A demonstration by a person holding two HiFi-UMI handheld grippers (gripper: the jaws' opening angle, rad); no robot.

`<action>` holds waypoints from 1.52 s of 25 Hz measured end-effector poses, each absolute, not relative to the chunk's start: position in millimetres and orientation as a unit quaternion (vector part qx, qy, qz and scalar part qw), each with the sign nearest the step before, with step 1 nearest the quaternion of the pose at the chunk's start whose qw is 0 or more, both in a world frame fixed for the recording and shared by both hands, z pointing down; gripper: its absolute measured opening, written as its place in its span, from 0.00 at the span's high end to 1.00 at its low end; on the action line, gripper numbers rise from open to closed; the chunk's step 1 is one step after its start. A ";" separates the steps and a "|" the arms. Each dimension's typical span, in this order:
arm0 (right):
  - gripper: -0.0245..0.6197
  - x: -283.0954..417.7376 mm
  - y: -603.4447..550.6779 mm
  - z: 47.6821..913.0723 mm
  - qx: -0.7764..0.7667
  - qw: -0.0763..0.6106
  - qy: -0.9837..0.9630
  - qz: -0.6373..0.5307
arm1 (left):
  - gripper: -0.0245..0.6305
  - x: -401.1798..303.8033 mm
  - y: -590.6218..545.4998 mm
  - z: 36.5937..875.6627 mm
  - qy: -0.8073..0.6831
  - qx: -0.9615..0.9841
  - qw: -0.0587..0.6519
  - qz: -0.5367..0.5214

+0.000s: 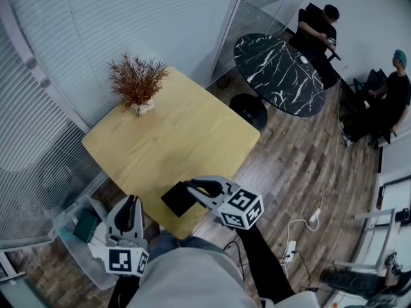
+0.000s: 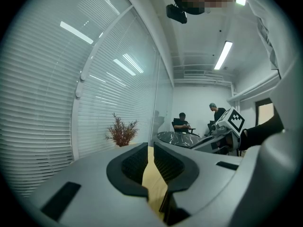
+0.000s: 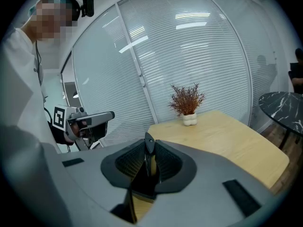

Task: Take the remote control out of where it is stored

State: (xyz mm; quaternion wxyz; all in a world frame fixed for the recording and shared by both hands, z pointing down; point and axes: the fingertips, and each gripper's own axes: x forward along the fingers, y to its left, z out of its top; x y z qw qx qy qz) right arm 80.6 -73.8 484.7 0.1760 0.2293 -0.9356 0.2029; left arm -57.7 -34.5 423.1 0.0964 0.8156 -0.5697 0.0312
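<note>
The remote control (image 1: 176, 199), a flat black slab, hangs just over the near edge of the wooden table (image 1: 180, 130), and my right gripper (image 1: 191, 193) is shut on it. In the right gripper view the remote control (image 3: 149, 161) stands edge-on between the ribbed pads (image 3: 165, 162) of the right gripper (image 3: 150, 148). My left gripper (image 1: 131, 202) hovers at the lower left, beside the table and above a clear plastic bin (image 1: 69, 235). The left gripper view shows the left gripper (image 2: 148, 150) with its jaws a narrow gap apart and nothing between them.
A dried red plant in a white pot (image 1: 137, 82) stands at the table's far corner. The bin on the floor holds a green item (image 1: 85, 226). A black marble round table (image 1: 276, 72) and two seated people are at the far right. Cables and a power strip (image 1: 290, 249) lie on the floor.
</note>
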 end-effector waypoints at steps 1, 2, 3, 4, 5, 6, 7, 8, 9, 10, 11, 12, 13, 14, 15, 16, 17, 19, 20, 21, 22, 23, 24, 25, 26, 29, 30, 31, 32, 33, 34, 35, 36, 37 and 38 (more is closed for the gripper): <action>0.86 80.9 -74.0 483.7 0.230 0.176 -0.936 0.202 | 0.89 -57.4 -34.6 422.8 -0.570 0.816 0.096 0.031; 0.86 81.1 -74.0 482.7 0.230 0.176 -0.936 0.202 | 0.89 -57.1 -34.6 422.5 -0.570 0.816 0.096 0.030; 0.86 81.1 -73.9 481.9 0.230 0.176 -0.936 0.201 | 0.91 -57.1 -34.6 422.3 -0.570 0.815 0.096 0.030; 0.85 80.9 -73.7 481.4 0.230 0.175 -0.936 0.201 | 0.94 -57.3 -34.4 422.2 -0.570 0.815 0.095 0.030; 0.86 80.7 -73.5 481.0 0.230 0.175 -0.936 0.200 | 0.95 -57.7 -34.3 422.4 -0.571 0.815 0.094 0.031; 0.86 80.5 -73.2 480.7 0.231 0.174 -0.936 0.200 | 0.95 -58.0 -34.0 422.7 -0.570 0.815 0.094 0.031; 0.86 80.6 -73.0 480.5 0.231 0.173 -0.937 0.199 | 0.95 -58.0 -33.6 422.9 -0.570 0.816 0.094 0.031; 0.86 81.0 -72.7 480.4 0.230 0.173 -0.937 0.198 | 0.95 -57.6 -33.2 423.0 -0.569 0.816 0.095 0.031; 0.86 81.4 -72.3 480.3 0.230 0.172 -0.937 0.197 | 0.95 -57.2 -32.6 423.1 -0.569 0.816 0.096 0.031; 0.86 81.8 -71.9 480.0 0.230 0.172 -0.937 0.197 | 0.95 -56.9 -32.2 423.2 -0.568 0.817 0.096 0.032; 0.86 81.9 -71.9 479.5 0.230 0.172 -0.937 0.197 | 0.95 -56.8 -32.1 423.3 -0.568 0.817 0.097 0.032; 0.86 81.8 -72.1 478.6 0.231 0.172 -0.937 0.198 | 0.95 -57.0 -32.2 423.2 -0.568 0.817 0.097 0.032; 0.86 81.6 -72.4 477.7 0.231 0.171 -0.937 0.199 | 0.95 -57.3 -32.5 423.0 -0.568 0.817 0.097 0.032; 0.85 81.5 -72.7 477.2 0.231 0.171 -0.937 0.199 | 0.95 -57.5 -32.6 423.0 -0.567 0.817 0.097 0.032; 0.86 81.5 -72.7 477.1 0.232 0.172 -0.936 0.200 | 0.95 -57.6 -32.6 423.0 -0.567 0.817 0.098 0.032; 0.86 81.7 -72.4 477.0 0.232 0.172 -0.936 0.200 | 0.95 -57.6 -32.4 423.2 -0.567 0.817 0.100 0.032; 0.86 82.1 -72.1 476.7 0.232 0.172 -0.936 0.201 | 0.95 -57.7 -32.0 423.3 -0.567 0.817 0.102 0.031; 0.86 82.8 -71.5 475.5 0.232 0.171 -0.936 0.200 | 0.95 -58.1 -31.5 423.3 -0.568 0.816 0.106 0.029; 0.86 83.2 -71.2 474.9 0.232 0.171 -0.937 0.200 | 0.95 -58.2 -31.4 423.3 -0.568 0.816 0.108 0.028; 0.86 83.5 -71.0 474.5 0.232 0.170 -0.937 0.199 | 0.95 -58.2 -31.3 423.5 -0.567 0.816 0.109 0.027; 0.86 83.9 -70.7 474.3 0.232 0.169 -0.937 0.198 | 0.95 -58.2 -31.1 423.9 -0.567 0.816 0.109 0.027; 0.86 84.3 -70.4 474.3 0.232 0.169 -0.937 0.197 | 0.95 -58.1 -30.8 424.5 -0.567 0.816 0.110 0.027; 0.85 84.8 -70.1 474.0 0.232 0.168 -0.938 0.196 | 0.95 -58.2 -30.6 425.2 -0.567 0.816 0.110 0.027; 0.86 85.3 -69.9 473.1 0.233 0.167 -0.938 0.196 | 0.95 -58.4 -30.4 425.7 -0.568 0.815 0.111 0.027; 0.86 85.8 -69.7 471.9 0.234 0.166 -0.938 0.195 | 0.95 -58.7 -30.3 425.9 -0.570 0.814 0.111 0.027; 0.86 87.5 -68.9 469.9 0.235 0.164 -0.938 0.194 | 0.95 -59.0 -30.1 426.1 -0.573 0.812 0.111 0.026; 0.86 88.2 -68.6 469.8 0.235 0.163 -0.938 0.193 | 0.95 -58.9 -29.9 426.7 -0.573 0.811 0.113 0.025; 0.85 88.9 -68.3 469.5 0.236 0.162 -0.939 0.192 | 0.95 -58.7 -29.7 427.3 -0.572 0.811 0.116 0.025; 0.86 89.6 -68.1 468.8 0.236 0.161 -0.939 0.192 | 0.95 -58.8 -29.5 427.7 -0.572 0.811 0.118 0.024; 0.86 90.2 -67.9 467.8 0.236 0.159 -0.939 0.191 | 0.95 -59.0 -29.3 427.8 -0.573 0.811 0.120 0.024; 0.86 90.6 -67.8 466.4 0.237 0.157 -0.940 0.189 | 0.95 -59.3 -29.1 427.6 -0.573 0.810 0.120 0.024; 0.86 90.9 -67.8 464.8 0.237 0.155 -0.940 0.188 | 0.95 -59.6 -28.9 427.4 -0.574 0.810 0.121 0.024; 0.85 91.1 -67.7 463.0 0.238 0.155 -0.940 0.188 | 0.95 -59.8 -28.6 427.3 -0.574 0.810 0.121 0.024; 0.86 91.2 -67.7 461.4 0.239 0.154 -0.940 0.187 | 0.95 -60.0 -28.3 427.5 -0.574 0.809 0.121 0.024; 0.86 91.4 -67.7 460.2 0.239 0.154 -0.941 0.186 | 0.95 -60.1 -27.9 427.8 -0.574 0.809 0.122 0.025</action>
